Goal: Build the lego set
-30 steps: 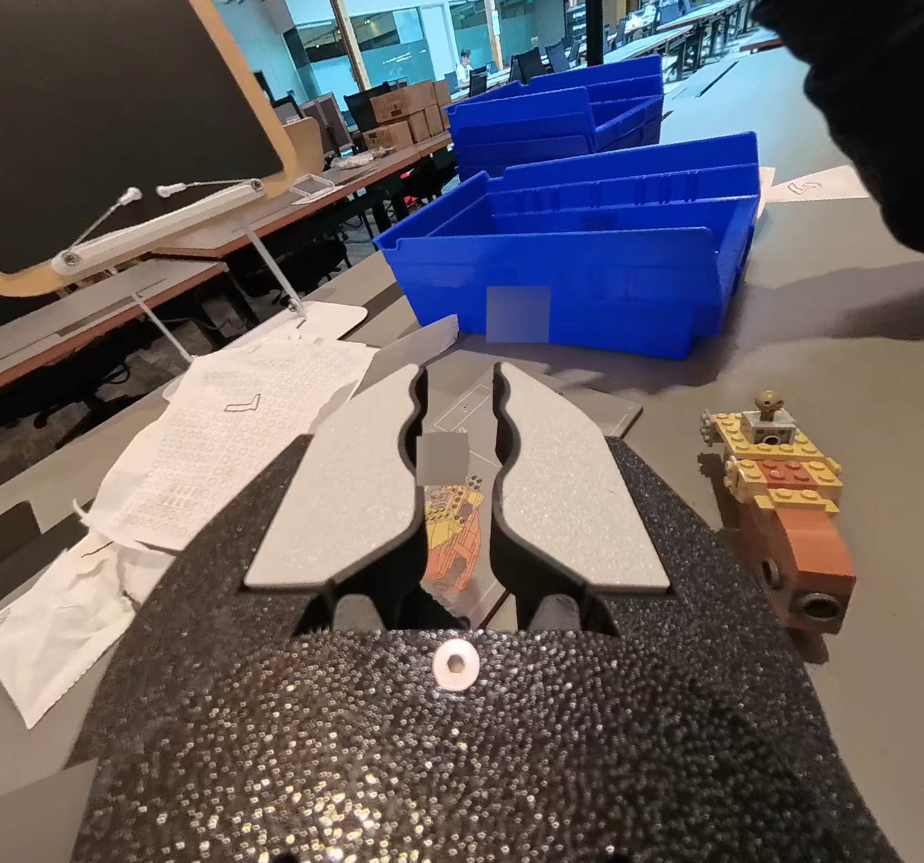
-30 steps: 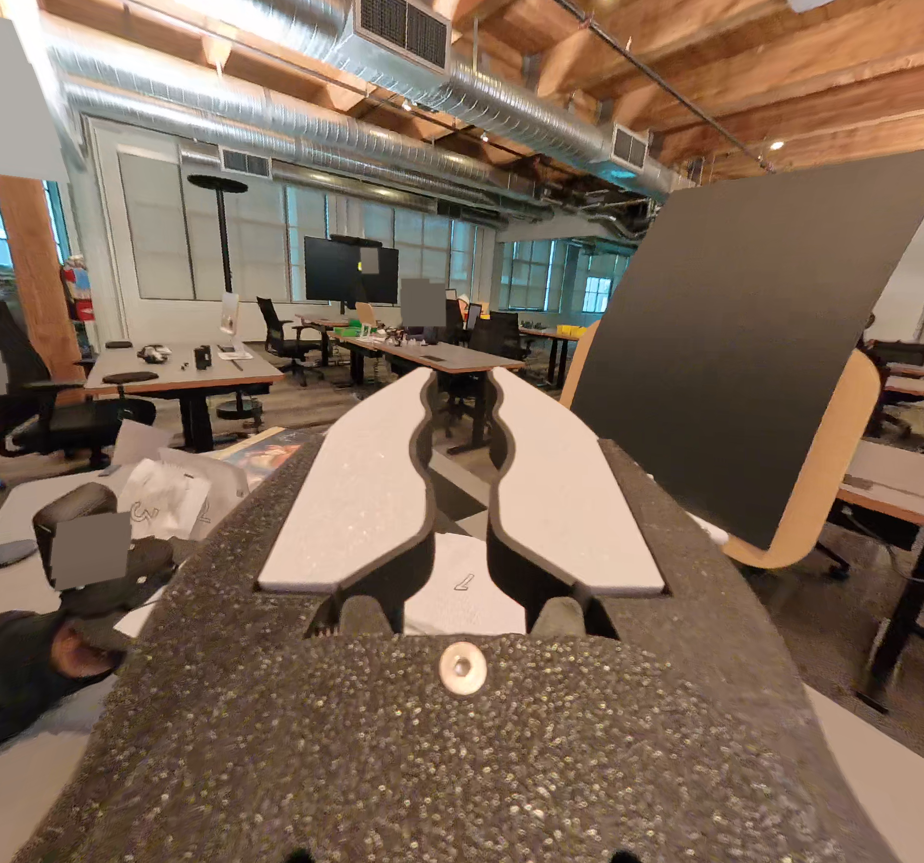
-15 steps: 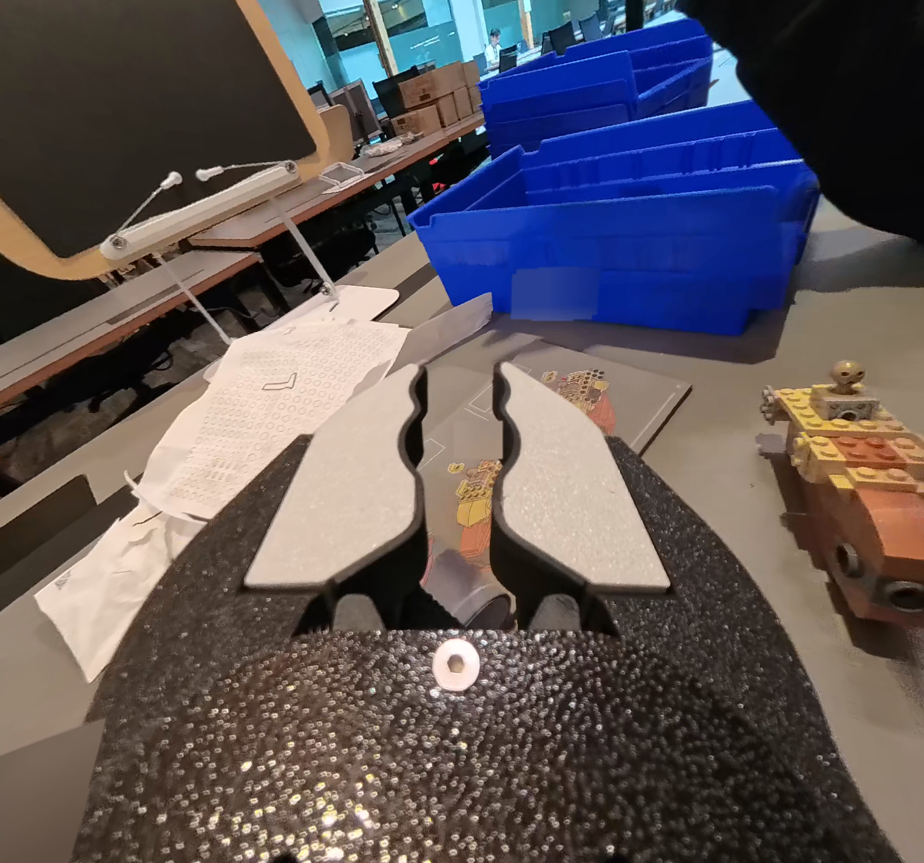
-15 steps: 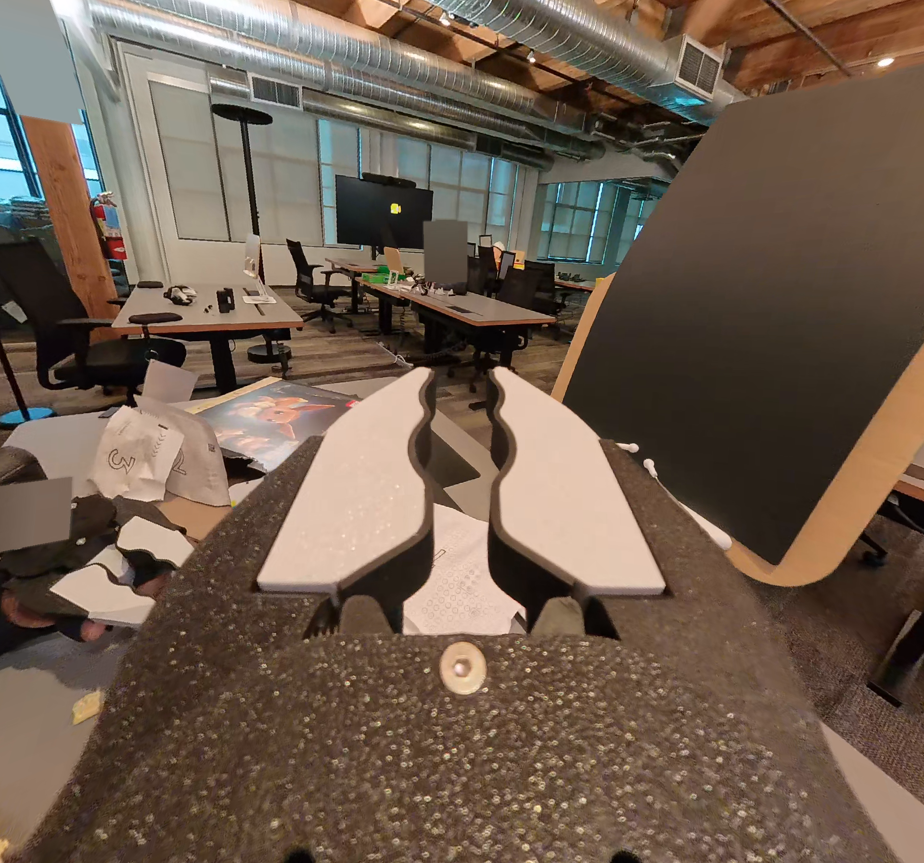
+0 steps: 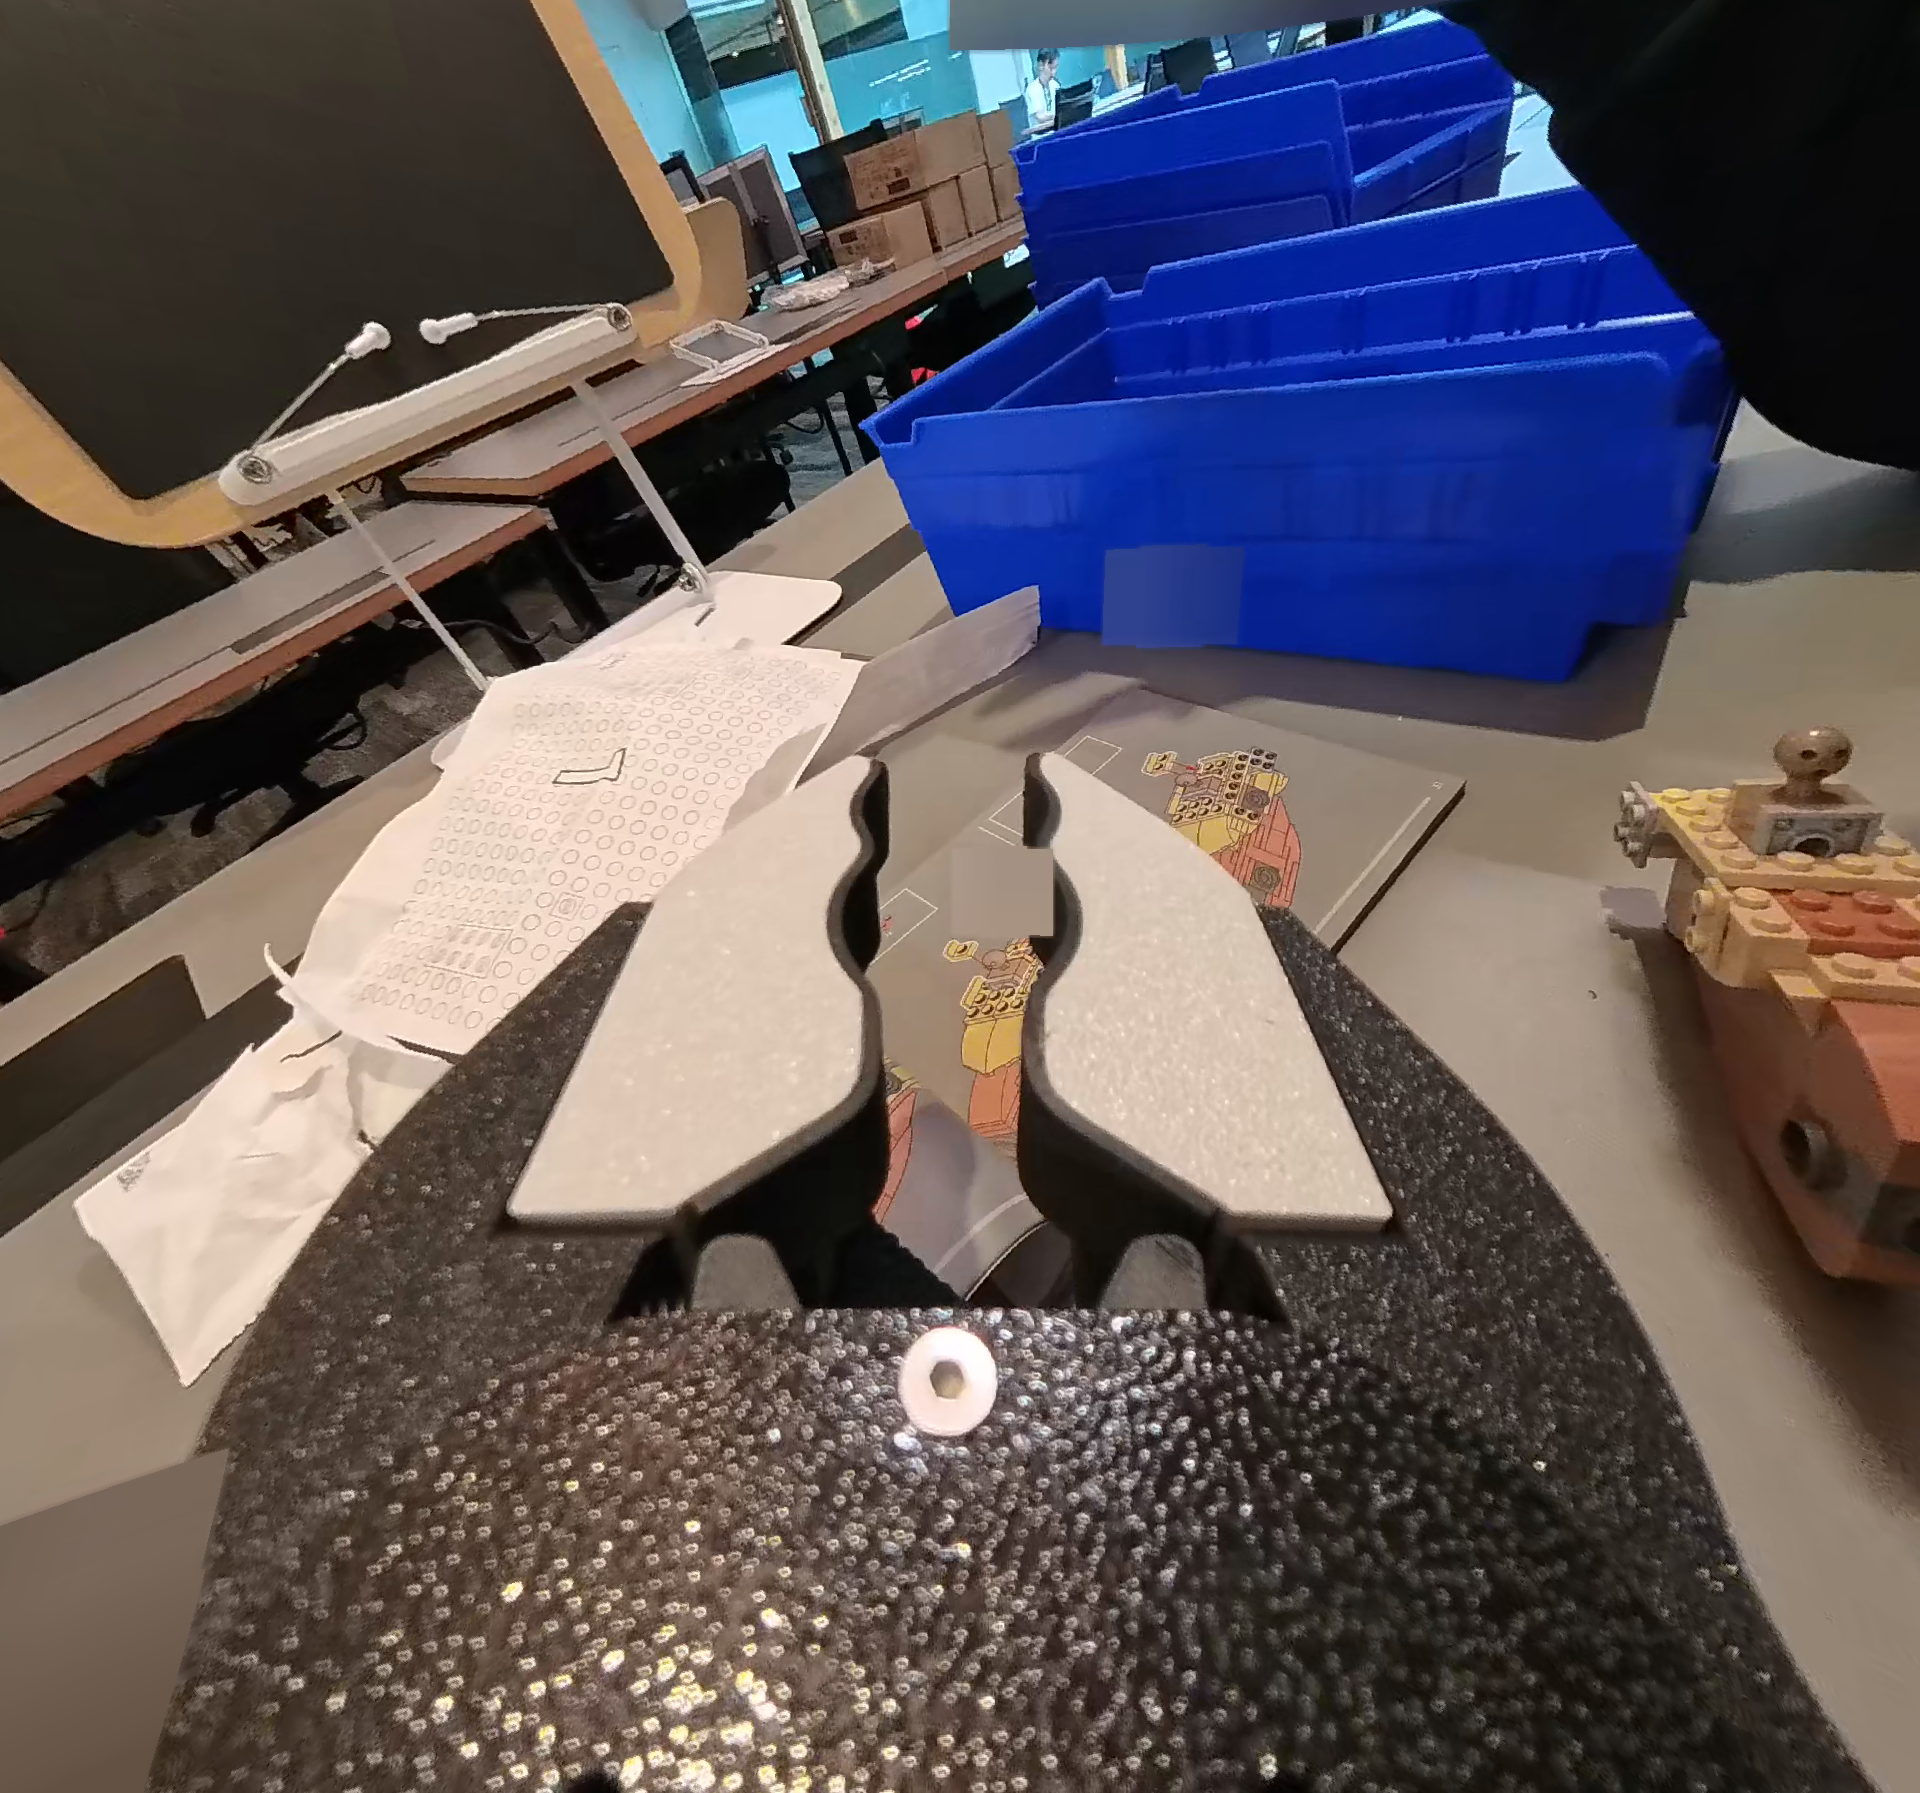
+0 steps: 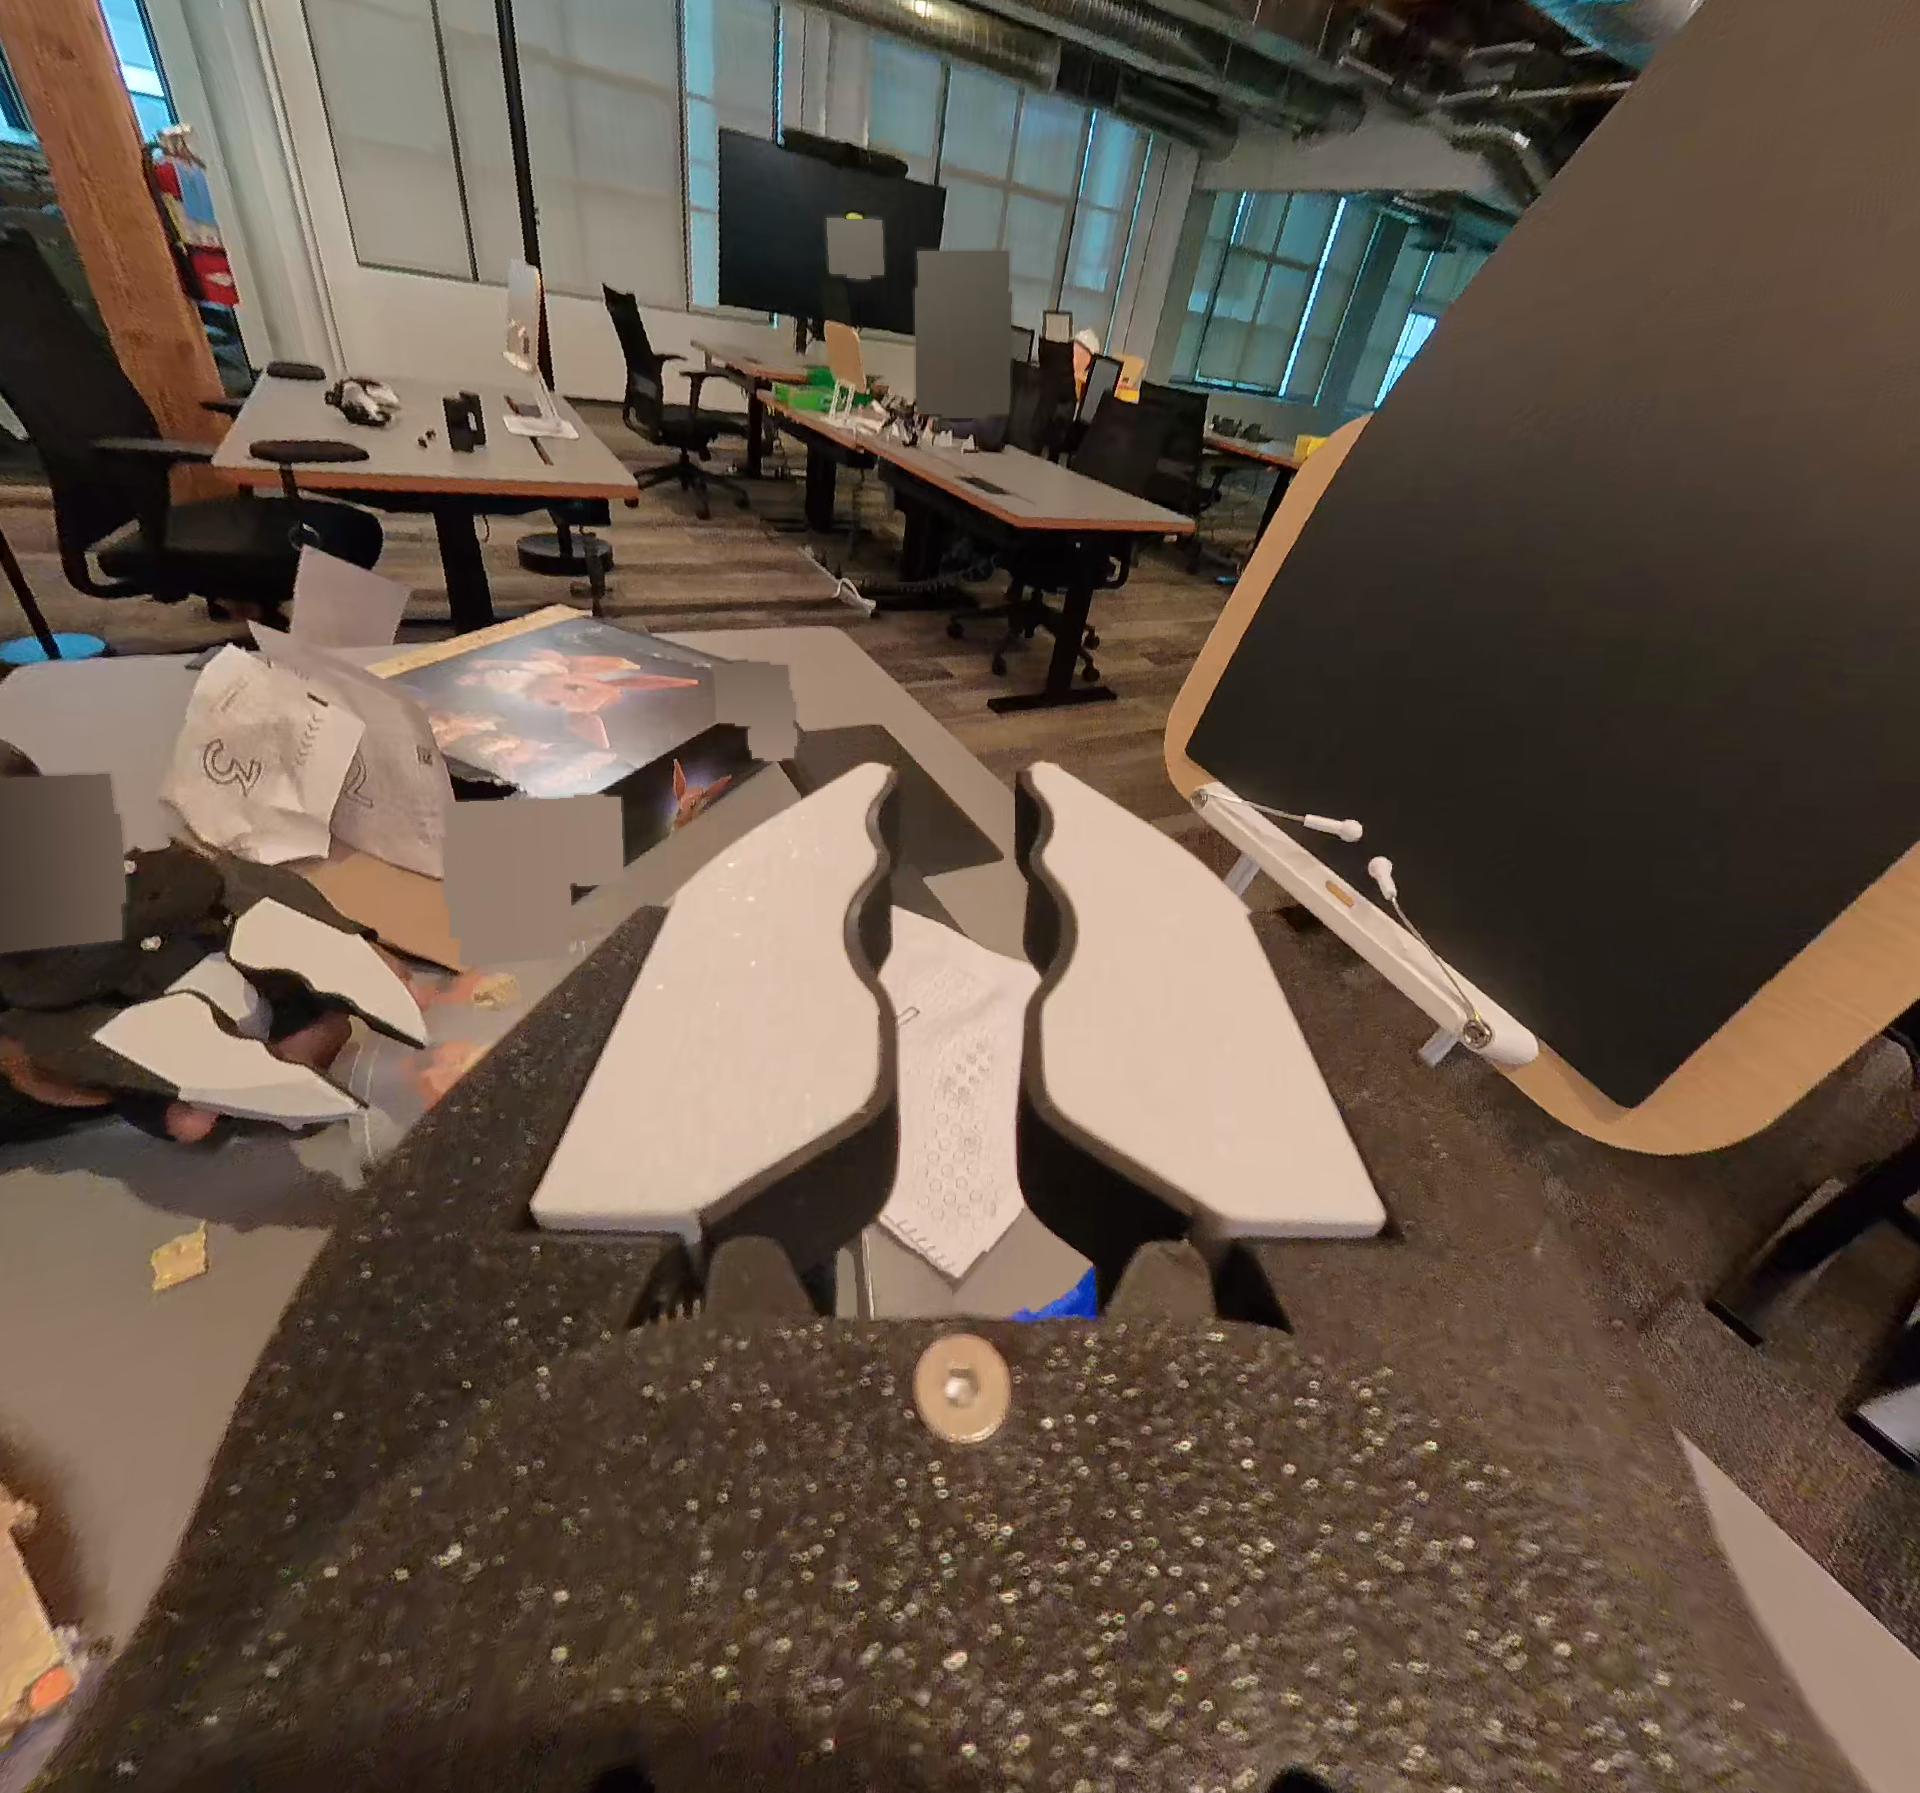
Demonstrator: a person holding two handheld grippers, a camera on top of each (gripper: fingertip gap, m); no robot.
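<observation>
Grey-padded left gripper (image 5: 954, 787) low over instruction booklet (image 5: 1340, 808), jaws parted, empty, right gripper (image 6: 956, 787) likewise, brown-tan lego model (image 5: 1808, 974) right of jaws, cut off.

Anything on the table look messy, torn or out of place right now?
Torn white paper bags lie crumpled left of the instruction booklet, with more by the set's box. A small tan piece sits loose on the table, apart from the model.
</observation>
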